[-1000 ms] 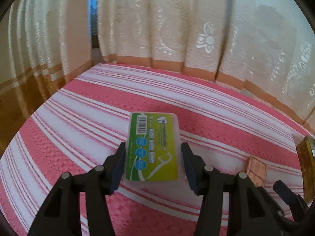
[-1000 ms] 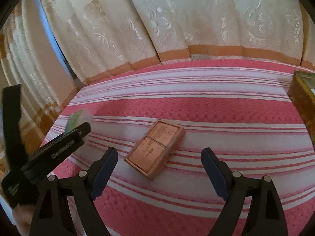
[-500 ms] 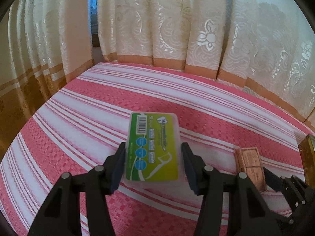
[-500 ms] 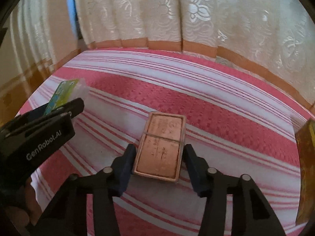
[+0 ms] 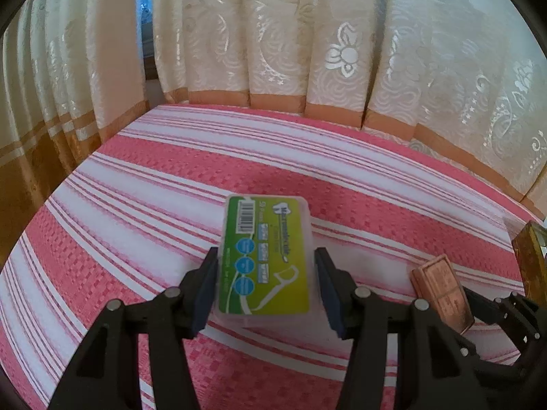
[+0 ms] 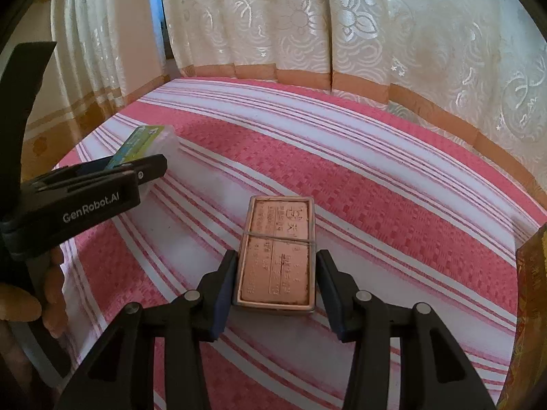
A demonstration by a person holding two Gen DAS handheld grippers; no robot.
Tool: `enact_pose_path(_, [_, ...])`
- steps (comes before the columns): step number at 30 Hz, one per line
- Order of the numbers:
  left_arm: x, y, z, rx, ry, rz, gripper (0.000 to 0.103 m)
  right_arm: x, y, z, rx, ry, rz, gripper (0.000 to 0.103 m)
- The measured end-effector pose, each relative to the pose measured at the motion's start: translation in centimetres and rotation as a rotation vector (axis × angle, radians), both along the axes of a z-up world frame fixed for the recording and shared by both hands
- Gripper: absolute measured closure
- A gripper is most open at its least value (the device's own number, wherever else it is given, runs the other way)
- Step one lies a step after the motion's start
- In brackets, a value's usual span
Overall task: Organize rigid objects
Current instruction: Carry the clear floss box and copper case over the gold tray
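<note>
1. Clear plastic floss-pick box with a green-and-yellow label (image 5: 266, 256): sits between the pads of the left gripper (image 5: 266, 289), label up, long axis pointing away from the camera. The right wrist view shows it raised off the cloth, so the tongs are clenched on its two long sides and carrying it

2. Flat copper-coloured rectangular tin with embossed lettering and a band across its middle (image 6: 277, 256): held near its closer end by the right gripper (image 6: 275, 292). Pads press both long sides, so this pair is also grasping. Whether the tin has left the cloth I cannot tell

3. Judgement: both boxes are taken across the narrow width because that span fits the jaws and the rigid walls give flat, parallel faces that should not slip

4. From the left wrist view the tin (image 5: 442, 292) shows low to the right, close beside the left gripper; the two hands work near each other, probably to bring both items to one spot

5. Pink-and-white striped woven cloth (image 6: 393, 212) covers the surface. A brown-gold patterned box (image 6: 531, 273) pokes in at the right edge, a likely destination, though unconfirmed

6. Cream embroidered curtain with an orange band (image 5: 307, 34) hangs behind

7. Bare fingers (image 6: 51, 294) on the left gripper's handle show at lower left of the right wrist view
</note>
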State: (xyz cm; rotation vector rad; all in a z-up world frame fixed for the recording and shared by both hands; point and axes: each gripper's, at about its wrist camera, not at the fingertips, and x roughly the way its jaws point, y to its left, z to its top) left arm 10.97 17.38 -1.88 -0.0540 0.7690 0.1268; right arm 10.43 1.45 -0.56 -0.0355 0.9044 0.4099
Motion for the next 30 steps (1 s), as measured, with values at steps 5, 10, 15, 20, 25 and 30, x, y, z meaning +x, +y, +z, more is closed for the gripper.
enact_pose_path(5, [0.0,-0.3,0.0,0.003,0.0,-0.011,0.049,-0.1,0.5,0.0,-0.036,-0.011,-0.003,0.054])
enact_pose_path(10, [0.0,-0.5,0.0,0.006,-0.004,-0.014,0.049,-0.1,0.1,0.0,-0.026,-0.007,-0.008,0.054])
enact_pose_path(15, [-0.5,-1.4,0.5,0.023,-0.05,-0.035,0.049,-0.7,-2.1,1.0,0.072,-0.049,-0.075,0.054])
enact_pose_path(20, [-1.1,-2.3,1.1,0.048,-0.099,-0.045,0.049,-1.9,-3.7,2.5,0.096,-0.165,-0.127,0.054])
enact_pose_path(25, [-1.8,-2.8,1.6,0.081,-0.152,-0.042,0.049,-3.5,-4.7,4.3,0.099,-0.284,-0.179,0.054])
enact_pose_path(30, [-2.6,-3.5,2.2,0.111,-0.215,-0.035,0.049,-4.2,-5.6,5.0,0.1,-0.333,-0.211,0.054])
